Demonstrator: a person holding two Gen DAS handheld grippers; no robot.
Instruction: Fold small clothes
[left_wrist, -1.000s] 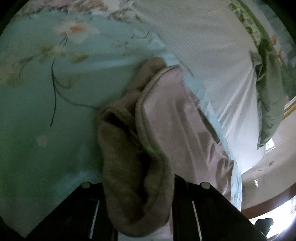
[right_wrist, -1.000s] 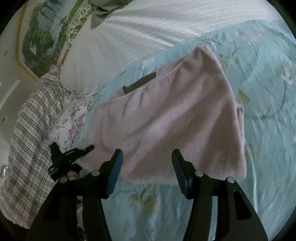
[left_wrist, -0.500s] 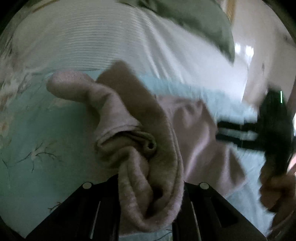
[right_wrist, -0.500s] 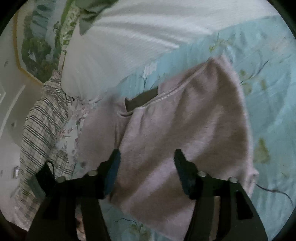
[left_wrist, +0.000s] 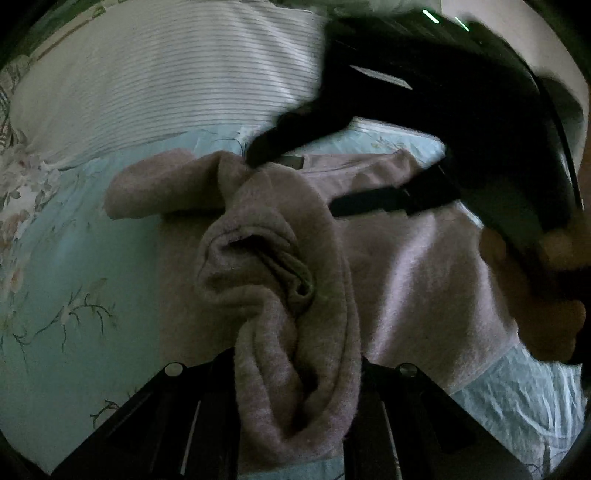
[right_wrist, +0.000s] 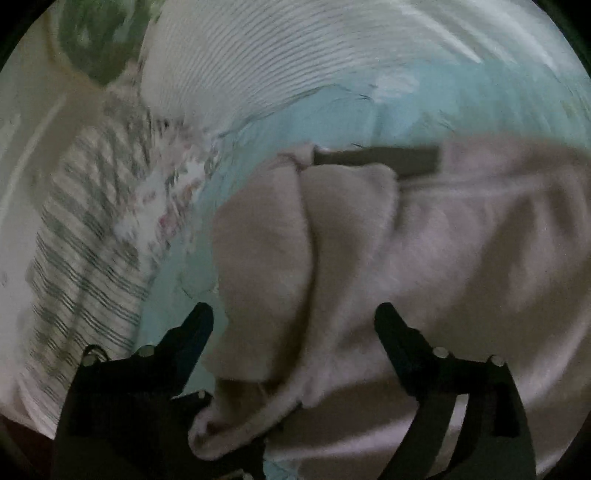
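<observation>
Dim and murky in both views, with black fisheye vignetting curving every edge. Brightest on the white ribbed pillow (left_wrist: 155, 85) at upper left of the left wrist view. Heavy motion blur across the right wrist view, smearing the checked grey-and-white cloth (right_wrist: 85, 251) at left. Deep shadow along both lower edges.

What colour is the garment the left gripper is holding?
Dusty pink sweater; clearest in the left wrist view.

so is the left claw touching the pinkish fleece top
Touching: the left wrist view shows the left claw shut on a bunched fold of the pinkish fleece top.
</observation>
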